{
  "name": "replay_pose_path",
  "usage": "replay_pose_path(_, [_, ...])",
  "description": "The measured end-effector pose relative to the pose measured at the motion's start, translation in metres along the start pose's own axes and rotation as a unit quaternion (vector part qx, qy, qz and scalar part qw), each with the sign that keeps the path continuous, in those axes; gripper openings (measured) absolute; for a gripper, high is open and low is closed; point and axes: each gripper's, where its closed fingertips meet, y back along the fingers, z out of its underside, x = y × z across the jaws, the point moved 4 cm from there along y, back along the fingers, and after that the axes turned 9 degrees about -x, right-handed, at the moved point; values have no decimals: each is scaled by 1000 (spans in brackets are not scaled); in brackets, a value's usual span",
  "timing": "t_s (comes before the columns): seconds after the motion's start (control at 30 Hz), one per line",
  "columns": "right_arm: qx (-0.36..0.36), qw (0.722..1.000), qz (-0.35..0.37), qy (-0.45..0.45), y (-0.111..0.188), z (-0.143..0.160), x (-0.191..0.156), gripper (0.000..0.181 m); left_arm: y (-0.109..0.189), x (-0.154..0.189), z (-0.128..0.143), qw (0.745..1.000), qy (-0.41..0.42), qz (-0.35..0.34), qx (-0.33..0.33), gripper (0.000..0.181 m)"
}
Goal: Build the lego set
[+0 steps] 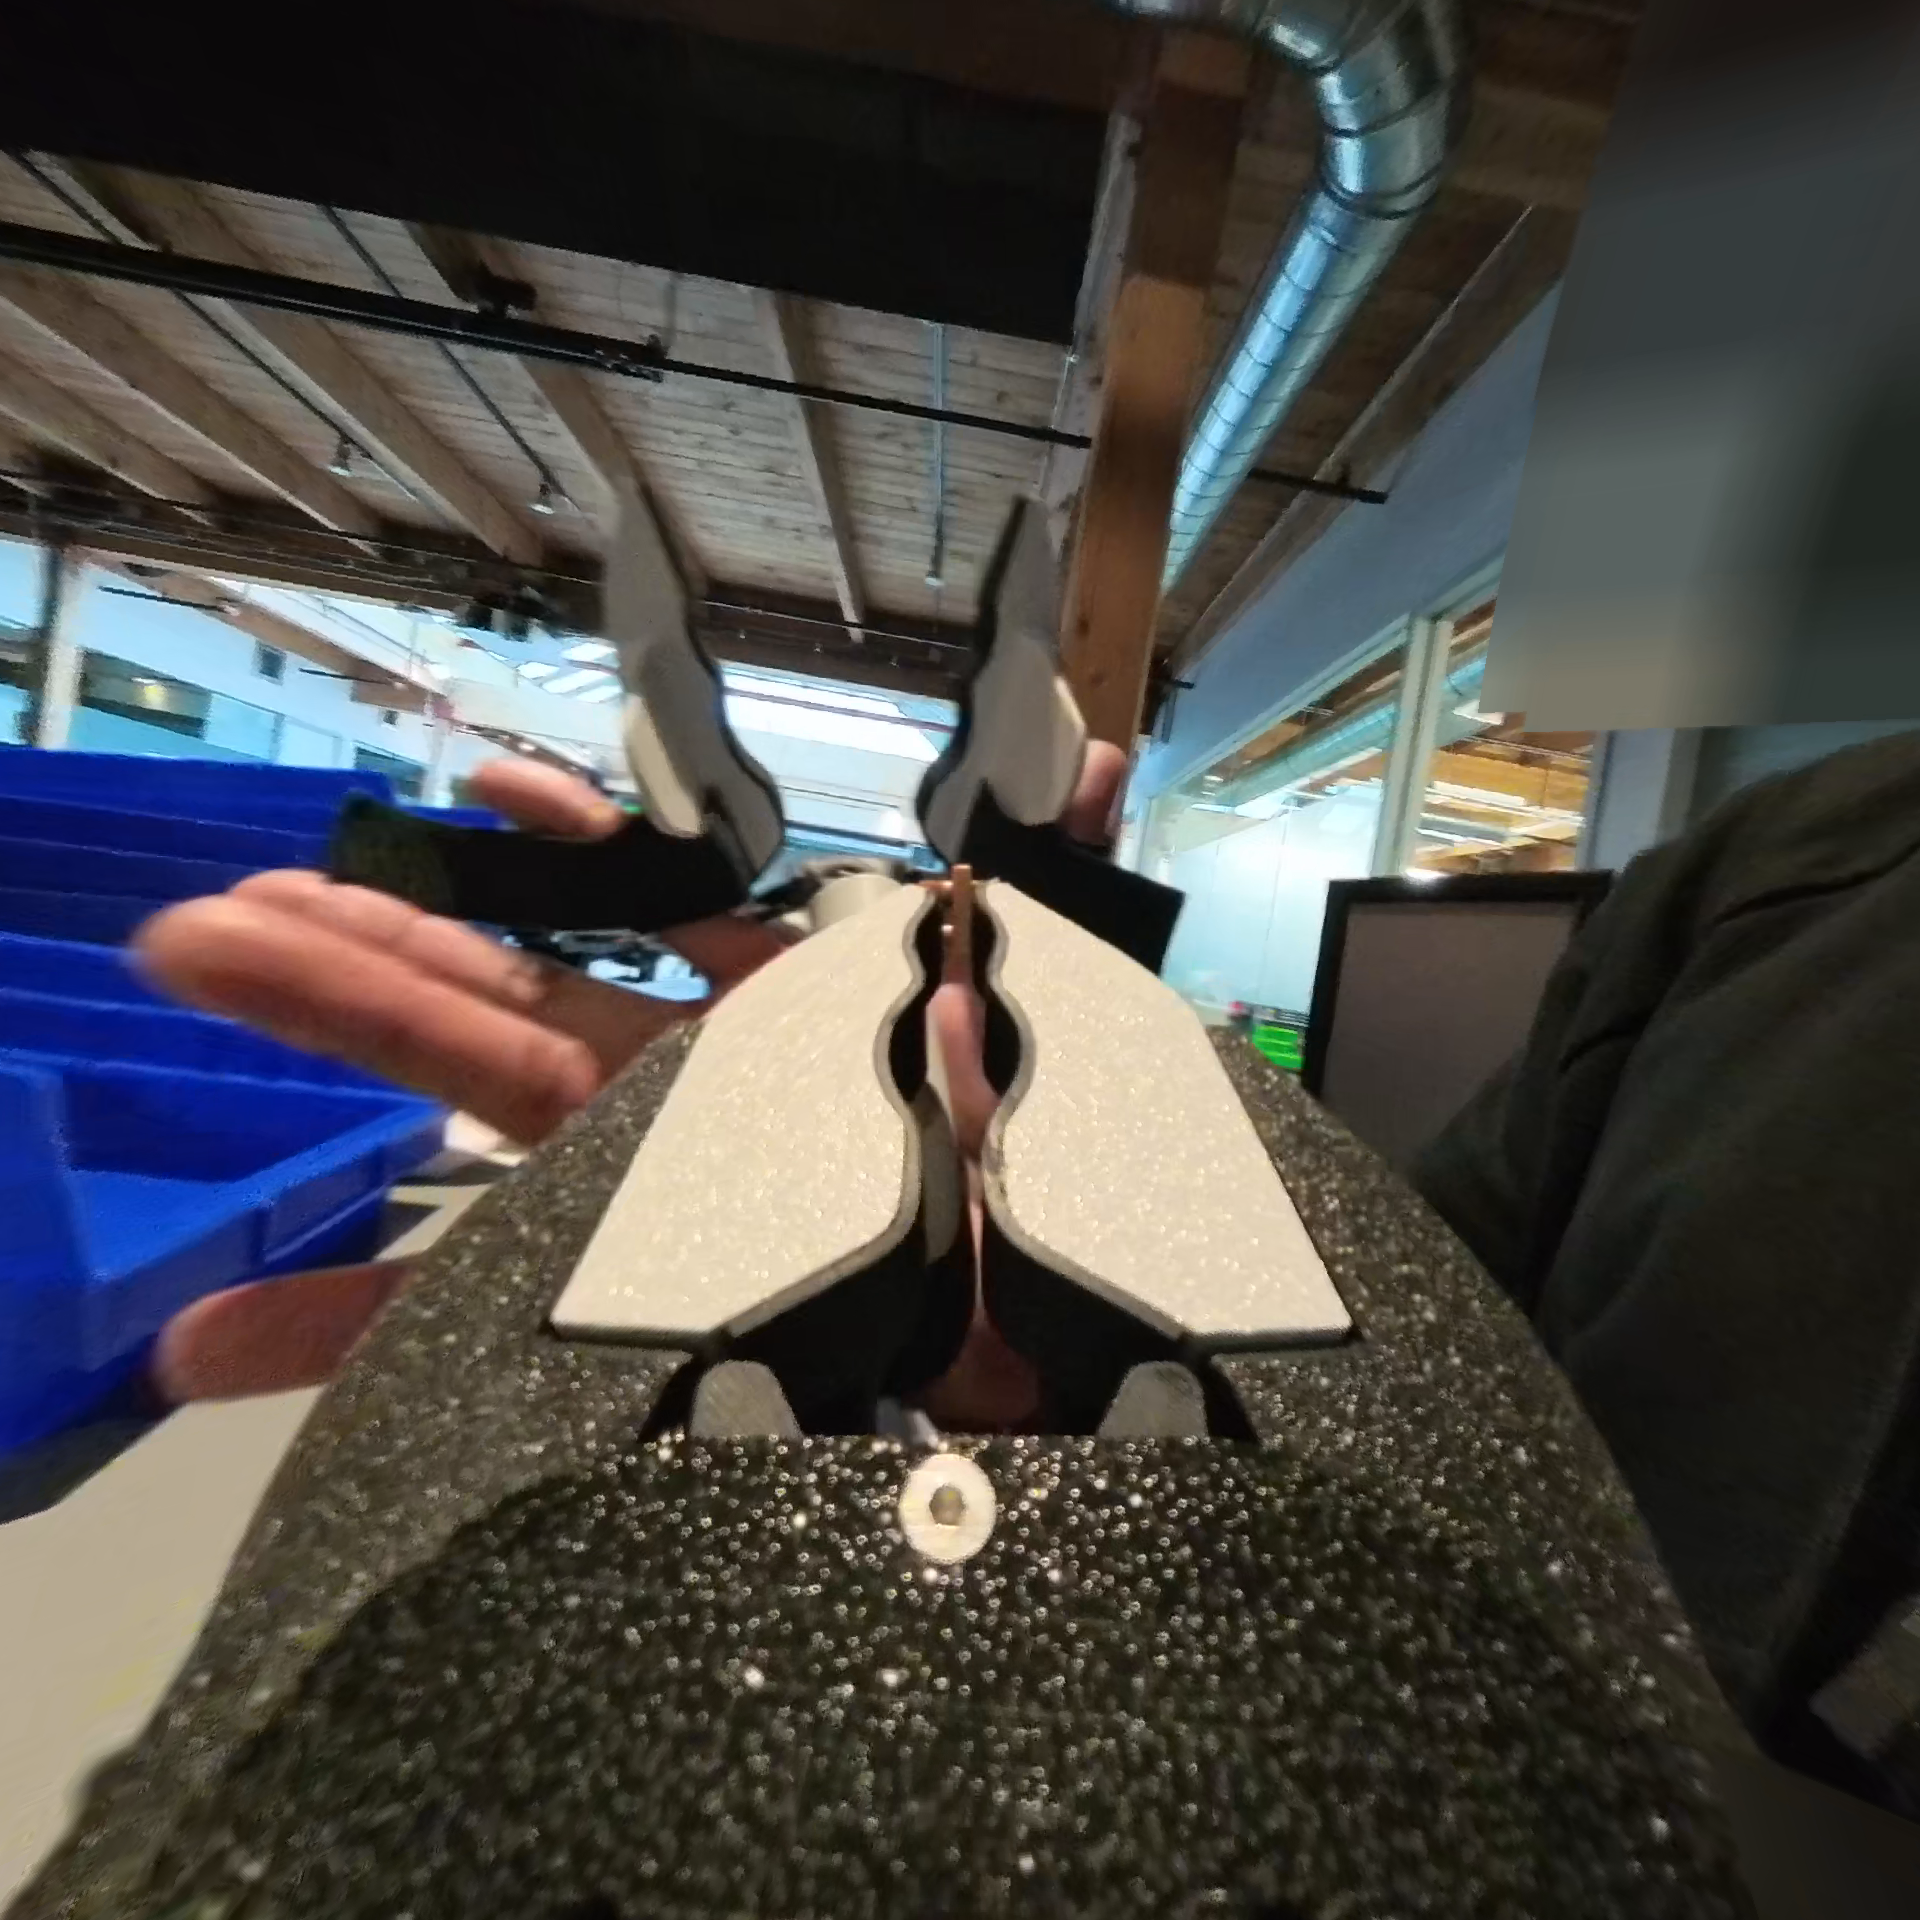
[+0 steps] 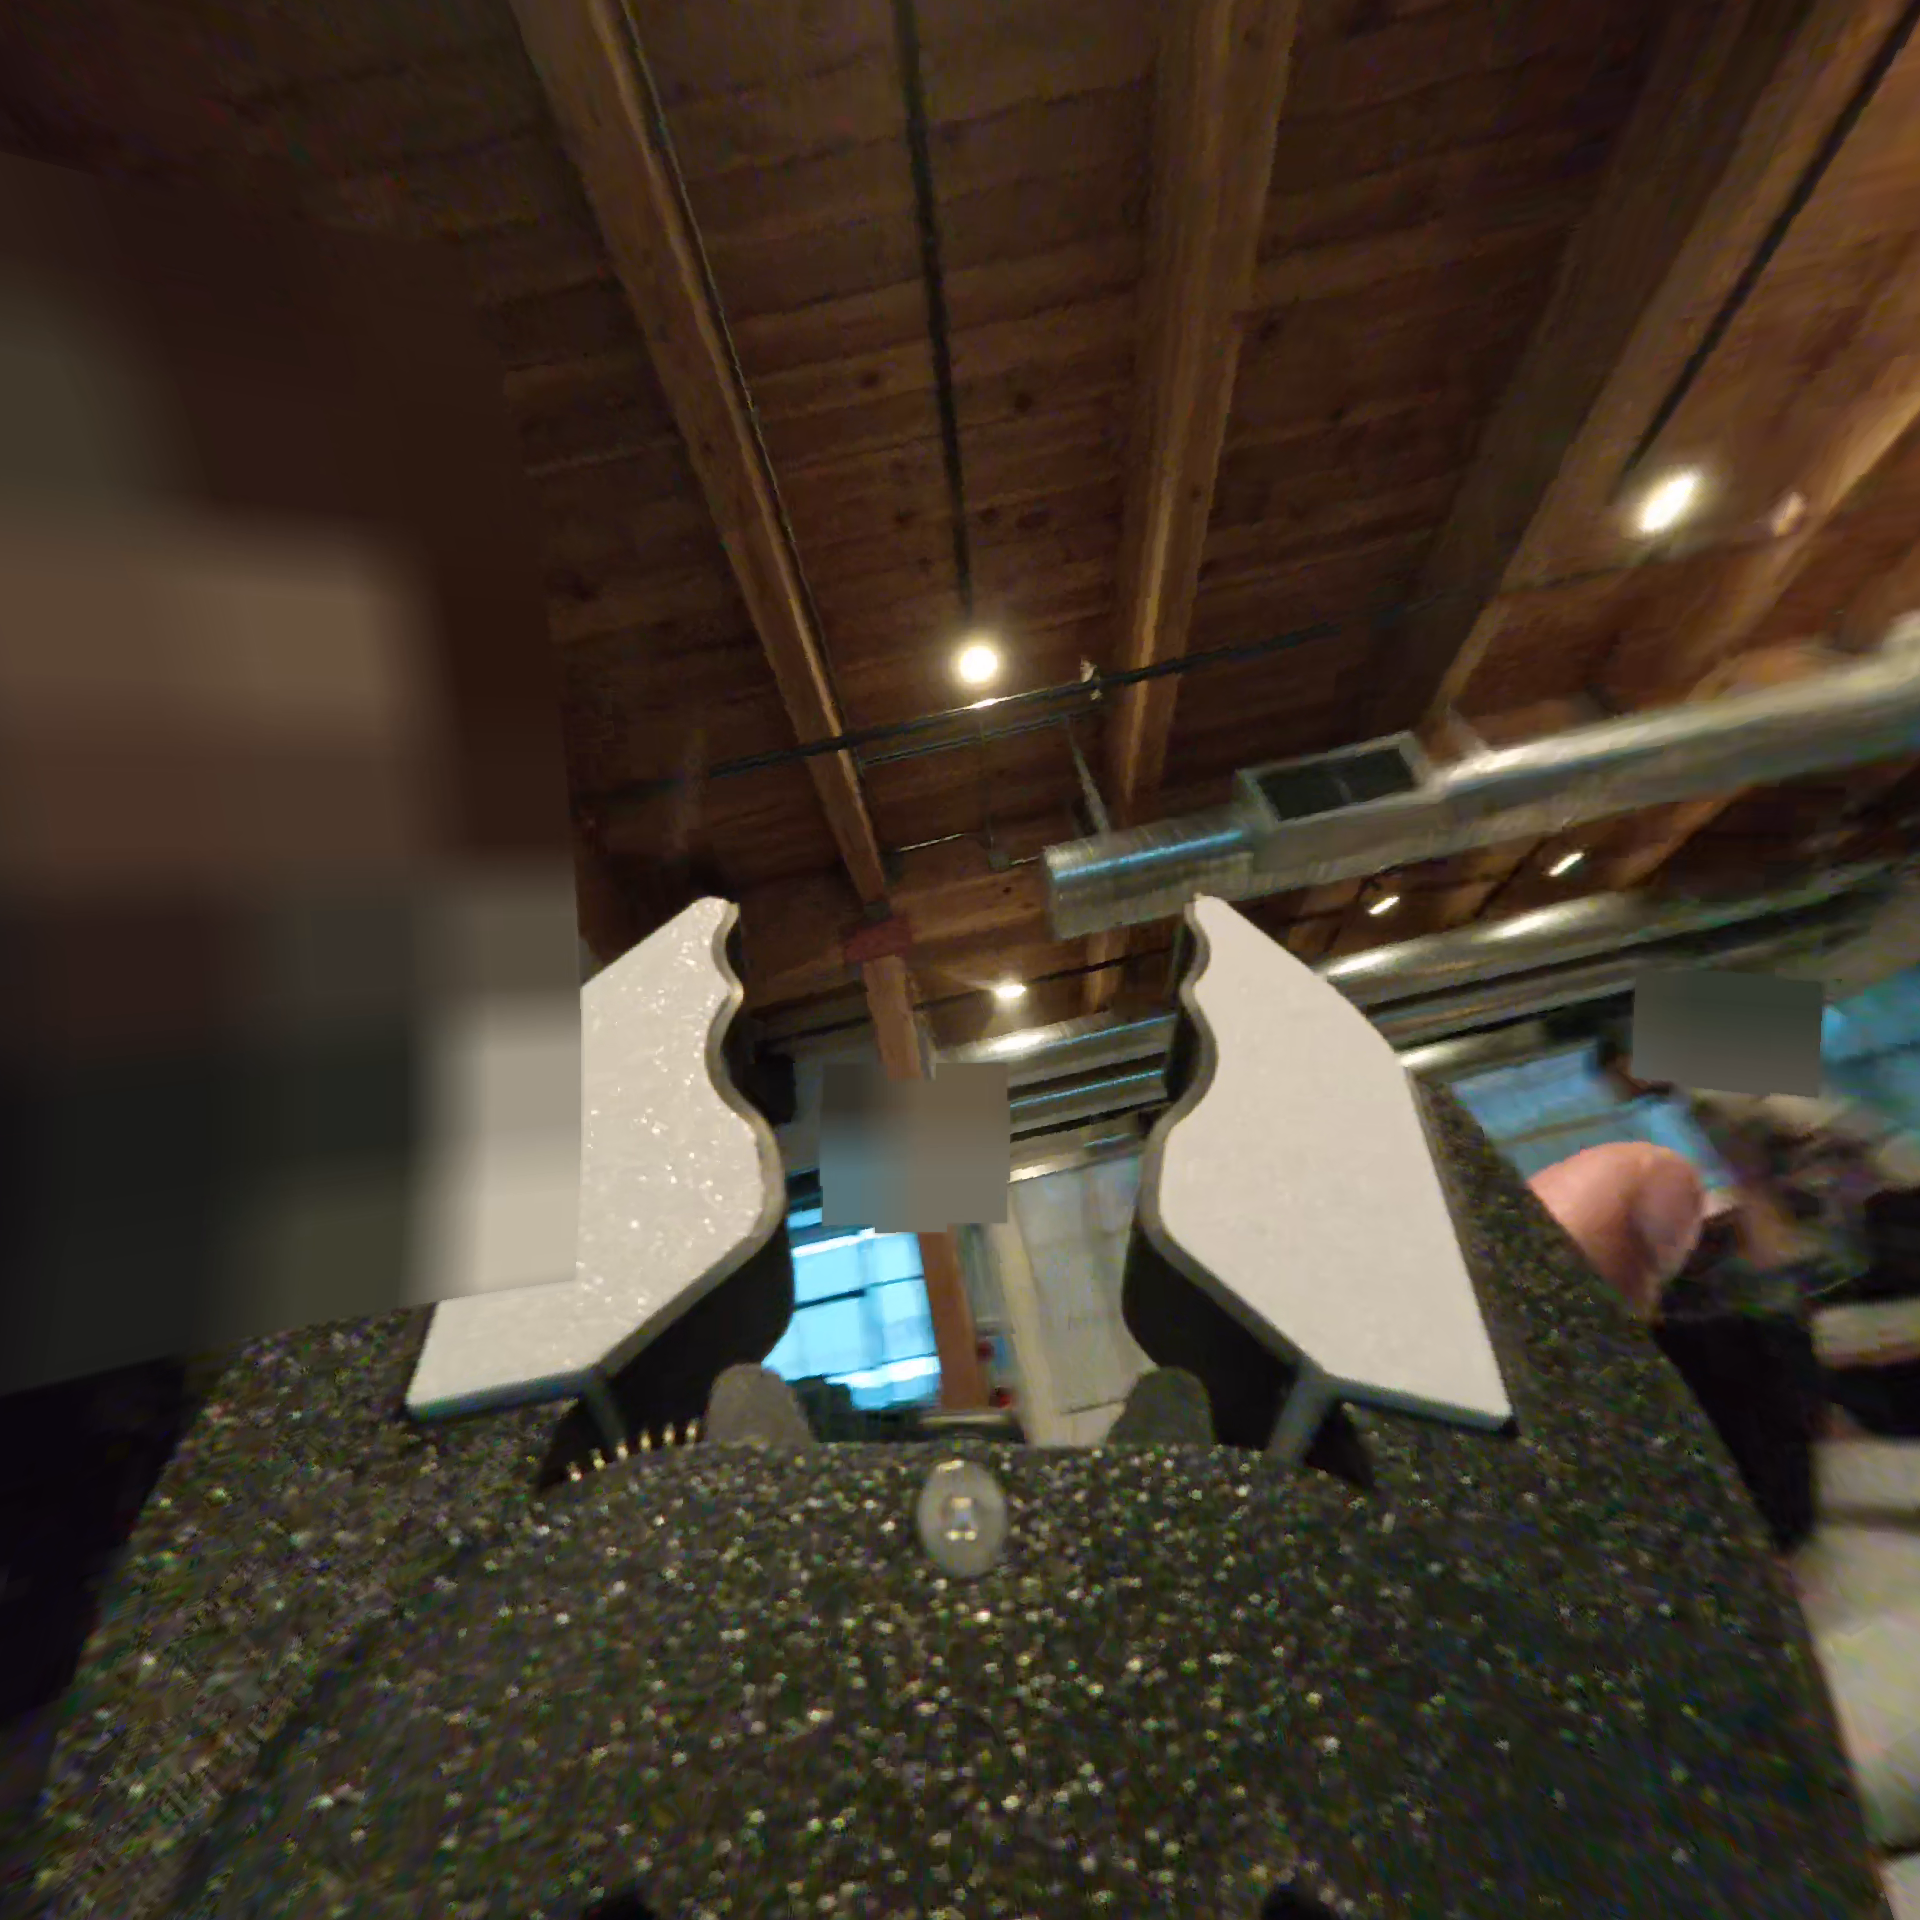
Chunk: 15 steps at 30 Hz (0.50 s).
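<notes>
Setting: open-plan industrial loft workspace, workshop or lab type. Evidence: exposed timber plank ceiling on heavy wooden beams (image 2: pixel 1195 312); spiral galvanised ventilation duct (image 1: pixel 1320 260); rectangular metal duct (image 2: pixel 1455 800); black track-light rails (image 1: pixel 540 322); recessed spotlights (image 2: pixel 977 661); glass partition walls (image 1: pixel 1351 727) with wood-lined rooms behind; stacked blue plastic parts bins (image 1: pixel 156 1143); grey office divider panel (image 1: pixel 1455 987).

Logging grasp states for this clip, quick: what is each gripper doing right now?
Left gripper: shut on a small thin tan piece at its tips.
Right gripper: open, nothing between its fingers, pointing up at the ceiling.
</notes>
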Motion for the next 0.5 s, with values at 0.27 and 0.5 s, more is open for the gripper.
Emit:
replay_pose_path(0.27, [-174, 965, 87, 176, 16, 9, 17, 75, 24, -30, -19, 996, -32, -81, -19, 4])
replay_pose_path(0.5, [-368, 895, 79, 237, 21, 61, 17, 85, 31, -36, -21, 964, -164, -140, -158, 5])
